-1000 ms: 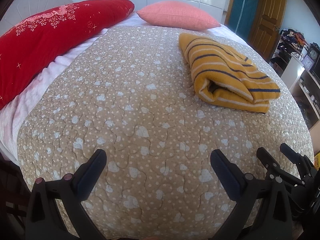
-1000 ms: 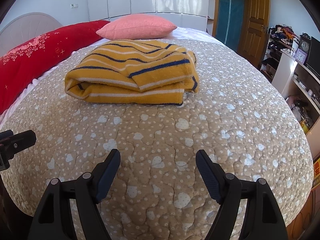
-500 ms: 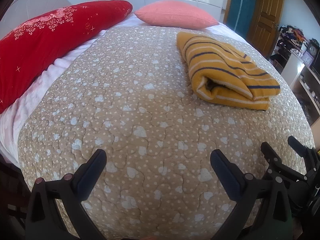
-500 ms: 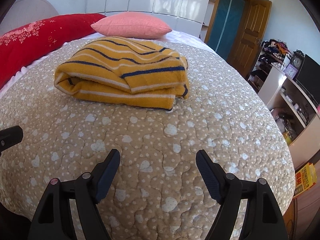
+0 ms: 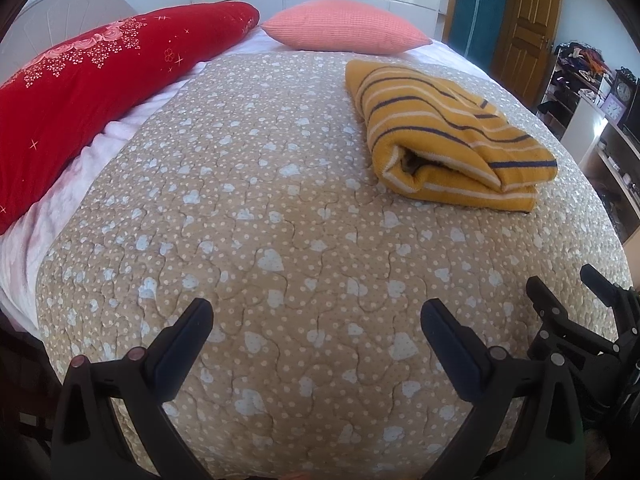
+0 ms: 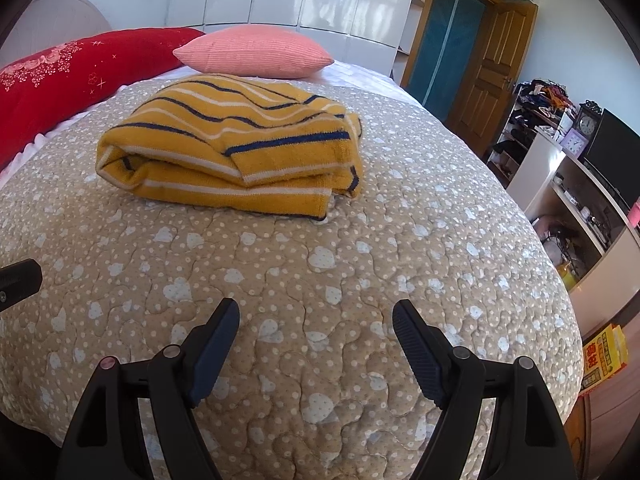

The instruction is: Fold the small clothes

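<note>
Dark corners cut off the edges of the left wrist view. The left gripper (image 5: 316, 320) is spread wide over the spotty bed cover (image 5: 248, 184) and holds nothing. The folded yellow striped top (image 5: 448, 136) lies on the cover, far ahead and to the right, apart from both grippers. Something dark sits inside its rolled end, too small to make out. The right gripper (image 5: 576, 296) pokes in at the lower right, partly cut off. A red pillow (image 5: 100, 84) and a pink pillow (image 5: 344, 28) lie at the far end. In the right wrist view, the right gripper (image 6: 316, 320) is also spread wide and holds nothing. The yellow striped top (image 6: 236, 144) lies ahead, a bit left. Only a tip of the left gripper (image 6: 18, 284) shows at the left edge. Shelves (image 6: 576, 200) beside the bed are too messy to read.
</note>
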